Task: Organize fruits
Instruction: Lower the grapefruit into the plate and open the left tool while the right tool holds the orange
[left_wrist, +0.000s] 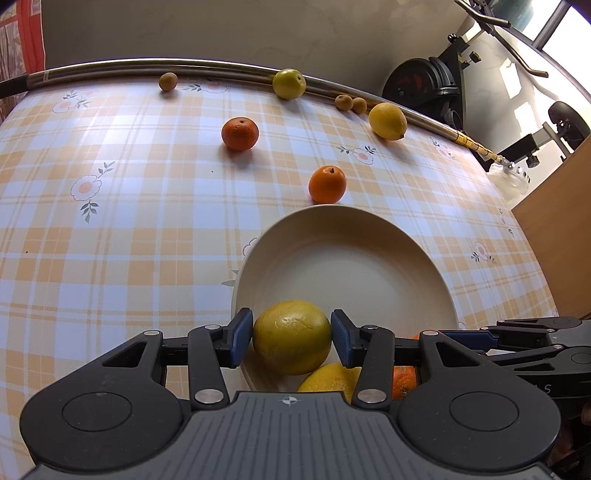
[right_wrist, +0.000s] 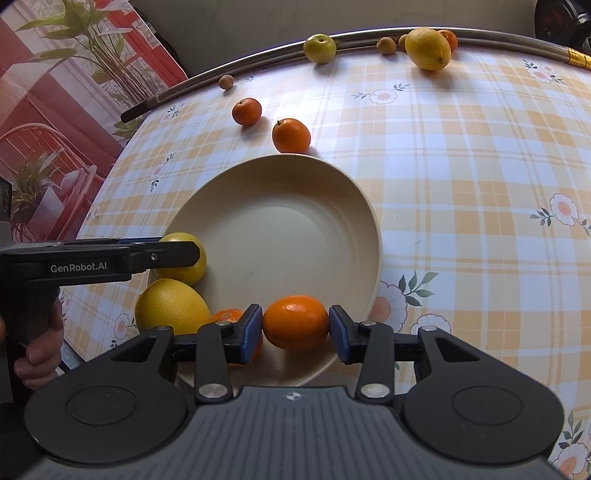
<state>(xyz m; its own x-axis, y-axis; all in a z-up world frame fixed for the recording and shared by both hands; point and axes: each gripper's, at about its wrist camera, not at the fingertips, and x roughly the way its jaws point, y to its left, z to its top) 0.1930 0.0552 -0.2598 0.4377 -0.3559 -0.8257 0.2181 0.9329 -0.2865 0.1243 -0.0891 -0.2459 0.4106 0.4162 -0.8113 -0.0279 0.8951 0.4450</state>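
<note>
Fruits: round and smooth-skinned; your left gripper (left_wrist: 291, 338) holds a dimpled yellow citrus (left_wrist: 291, 336) over the near rim of the plate (left_wrist: 369, 266), your right gripper (right_wrist: 295, 323) a glossy orange (right_wrist: 296, 322) over the same plate.
Fingers: blue ribbed pads pressed on both fruits.
Plate: matte cream, shallow, round.
Desk (right_wrist: 461, 166): checked floral cloth; more citrus lies loose on it.
Writing: "GenRobot.AI" on your left gripper.
Pose: both angled downward.

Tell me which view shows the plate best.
The right wrist view: nearly the whole cream plate shows, with its bare middle and far rim; only the near edge hides behind fruit and the right gripper. The left wrist view shows the plate too, but the left gripper hides its near part.
</note>
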